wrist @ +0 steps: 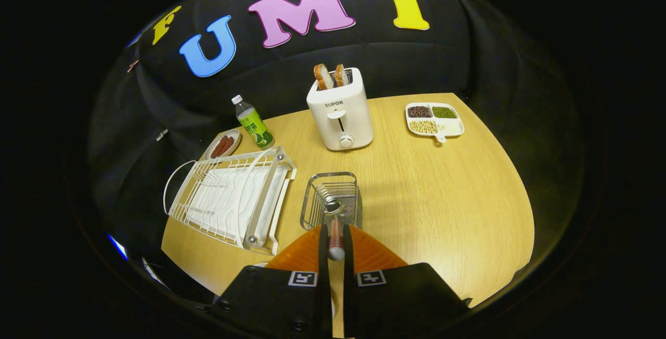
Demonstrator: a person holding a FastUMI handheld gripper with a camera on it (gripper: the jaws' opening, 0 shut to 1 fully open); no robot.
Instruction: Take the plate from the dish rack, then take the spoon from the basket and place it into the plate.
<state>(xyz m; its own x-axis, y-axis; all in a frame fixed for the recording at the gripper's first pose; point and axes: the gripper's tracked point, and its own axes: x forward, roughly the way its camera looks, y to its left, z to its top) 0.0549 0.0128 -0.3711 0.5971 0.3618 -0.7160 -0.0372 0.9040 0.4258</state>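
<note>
My gripper (335,229) is shut on the spoon (333,207), its orange fingers (307,250) pressing the red and silver handle from both sides. The spoon's metal bowl points ahead, over the near rim of the wire basket (317,193), which stands just beyond the fingertips. Left of the basket lies the white dish rack (229,198), with no plate in its slots. A thin white sliver (260,264) peeks out beside the left finger's base; I cannot tell whether it is the plate.
A white toaster (341,115) with two bread slices stands beyond the basket. A green bottle (254,123) and a small dish of sausages (223,145) sit behind the rack. A divided dish of beans (434,119) is at the far right. Bare wood (442,198) lies right of the basket.
</note>
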